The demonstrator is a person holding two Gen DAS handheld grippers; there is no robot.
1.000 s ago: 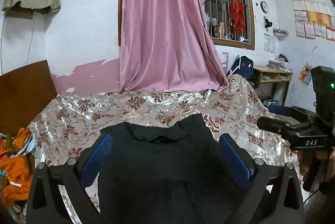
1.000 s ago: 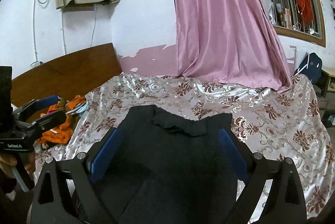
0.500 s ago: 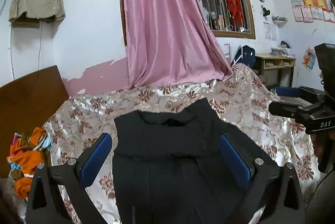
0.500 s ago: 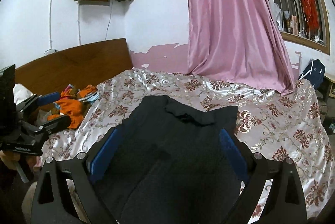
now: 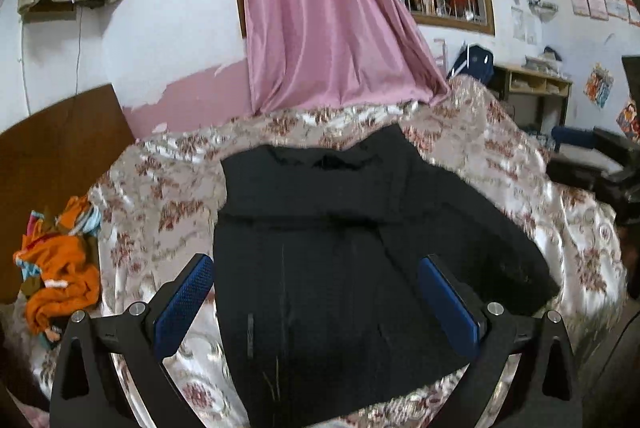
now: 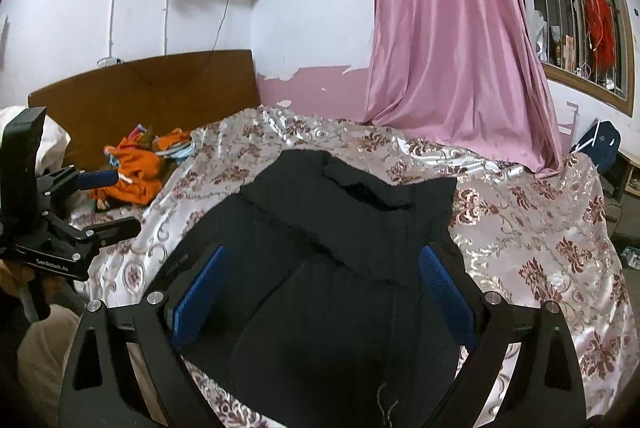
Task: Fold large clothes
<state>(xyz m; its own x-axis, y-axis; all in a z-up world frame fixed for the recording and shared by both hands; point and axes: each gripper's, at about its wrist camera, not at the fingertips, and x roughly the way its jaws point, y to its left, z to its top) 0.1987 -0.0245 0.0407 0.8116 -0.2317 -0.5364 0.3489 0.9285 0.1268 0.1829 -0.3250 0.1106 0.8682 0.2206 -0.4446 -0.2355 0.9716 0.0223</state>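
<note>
1. Both grippers had pulled up and back over the last second, so far more of the black garment [image 5: 320,268] showed ahead of them than a moment before.
2. The left gripper [image 5: 318,302] hung above the garment's near half with its blue pads [image 5: 184,304] spread wide, holding nothing.
3. The right gripper [image 6: 320,292] was likewise spread apart and empty, the cloth lying below and ahead of it.
4. The garment lay flat on the flowered bedspread [image 6: 540,228], collar at the far end, one sleeve folded across the body and a flap reaching off to the right of the left gripper.
5. An orange heap of clothes [image 5: 60,276] sat well off to the left, near the headboard [image 6: 152,87].
6. Judging by the open jaws and the retreat, one fold looked finished; the next grasp, probably at the near hem or the loose right flap, had not yet begun.
</note>
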